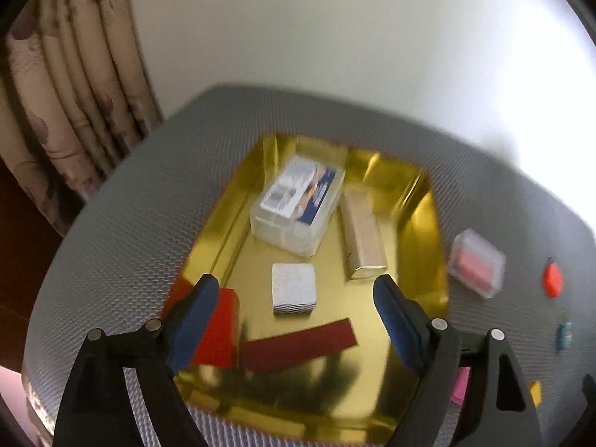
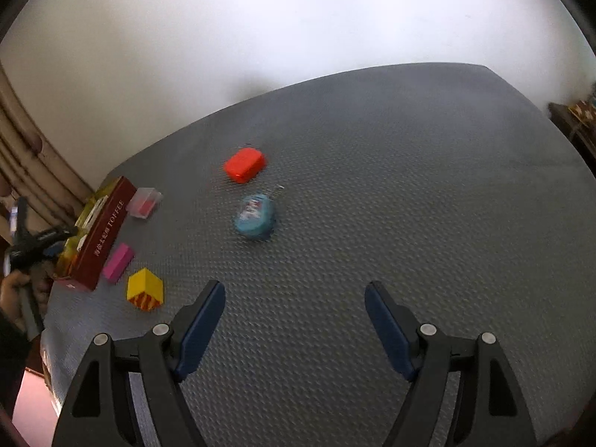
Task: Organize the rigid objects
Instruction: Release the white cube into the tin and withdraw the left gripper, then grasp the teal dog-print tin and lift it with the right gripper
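Left tongs (image 1: 296, 292) stand released over the gold tin tray (image 1: 432, 223), nothing between them. Right tongs (image 2: 294, 294), also released and empty, should advance squarely onto the blue oval case (image 2: 256, 216) lying ahead, then clench.

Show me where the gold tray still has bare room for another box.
In the gold tray, the barest patch is the near right floor, bordered by the white block, the tan box and the right wall. The far half is crowded by the clear case. The near left corner holds the red box.
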